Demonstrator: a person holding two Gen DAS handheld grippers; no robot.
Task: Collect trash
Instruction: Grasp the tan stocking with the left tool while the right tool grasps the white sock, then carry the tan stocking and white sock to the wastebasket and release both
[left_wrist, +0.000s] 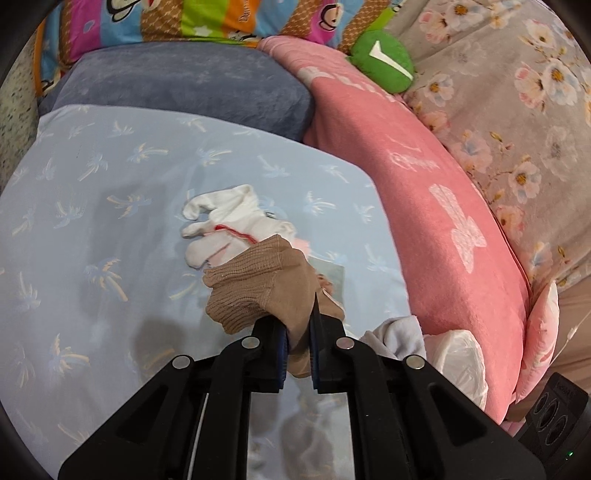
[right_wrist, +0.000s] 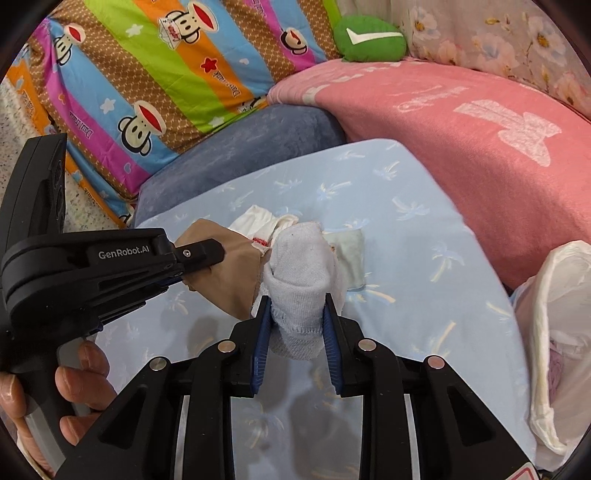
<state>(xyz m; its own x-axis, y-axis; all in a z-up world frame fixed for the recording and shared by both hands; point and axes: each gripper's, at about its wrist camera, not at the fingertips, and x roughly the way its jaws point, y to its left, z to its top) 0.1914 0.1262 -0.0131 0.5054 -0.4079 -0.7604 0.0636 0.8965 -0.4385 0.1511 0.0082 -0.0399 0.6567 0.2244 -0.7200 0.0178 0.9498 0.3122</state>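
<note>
Both hand-held grippers tilt downward over the bed (left_wrist: 92, 192), side by side. The left hand-held gripper (left_wrist: 297, 328) has its jaws pressed nearly together on a tan sock (left_wrist: 258, 284), which bunches up ahead of the fingertips. In the right wrist view this same gripper (right_wrist: 207, 258) reaches in from the left, held by a bare hand (right_wrist: 74, 391) low in the corner.

The right hand-held gripper (right_wrist: 297, 325) pinches a white sock (right_wrist: 301, 273) between its blue pads (right_wrist: 260, 350); the sock stands up out of the jaws, its cuff hanging below them.

Just past both socks, a white glove (left_wrist: 221, 218) with a red thread lies on the blue sheet, and a small pale wrapper (right_wrist: 349, 258) lies beside it, partly covered by the held socks. A white plastic bag (right_wrist: 557, 332) sits at the right edge, against the pink blanket (right_wrist: 461, 158).

The bag is cut off by the frame, and its contents are hard to make out. What the wrapper is cannot be told.
</note>
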